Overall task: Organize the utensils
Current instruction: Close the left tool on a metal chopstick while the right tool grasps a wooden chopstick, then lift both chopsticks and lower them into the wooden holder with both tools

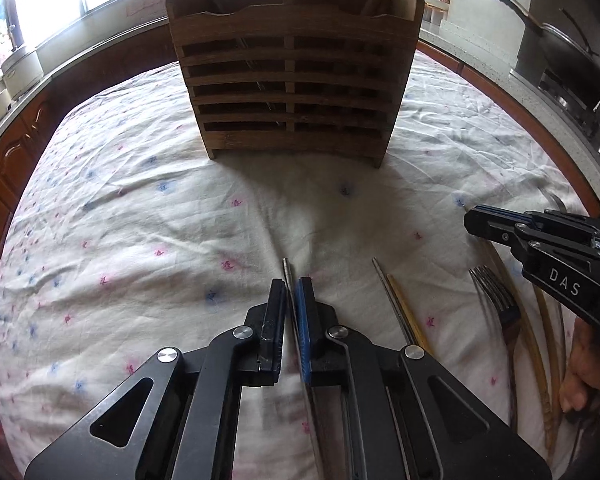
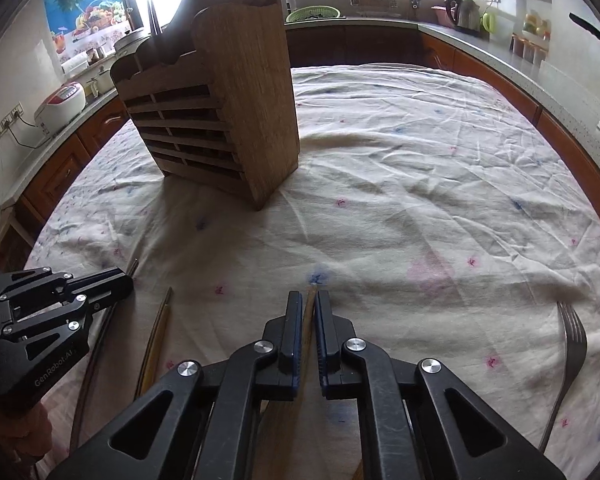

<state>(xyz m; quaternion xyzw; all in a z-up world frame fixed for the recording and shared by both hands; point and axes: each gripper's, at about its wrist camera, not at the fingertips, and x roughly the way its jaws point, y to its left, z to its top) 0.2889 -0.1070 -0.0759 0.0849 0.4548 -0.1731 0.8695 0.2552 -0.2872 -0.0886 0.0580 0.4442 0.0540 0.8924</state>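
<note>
A slatted wooden utensil holder (image 1: 294, 80) stands on the cloth-covered table, with several utensils in it; it also shows in the right wrist view (image 2: 220, 108). My left gripper (image 1: 292, 286) is shut on a metal chopstick (image 1: 287, 274) just above the cloth. My right gripper (image 2: 309, 298) is shut on a wooden chopstick (image 2: 309, 320); it shows at the right of the left wrist view (image 1: 474, 216). A metal and a wooden chopstick (image 1: 400, 304) and a fork (image 1: 496, 292) lie on the cloth.
The white flowered tablecloth (image 1: 140, 220) covers the table. More wooden chopsticks (image 1: 540, 340) lie at the right edge. A second fork (image 2: 572, 340) lies right of my right gripper. Kitchen counters, a wok (image 1: 560, 40) and a rice cooker (image 2: 62, 104) surround the table.
</note>
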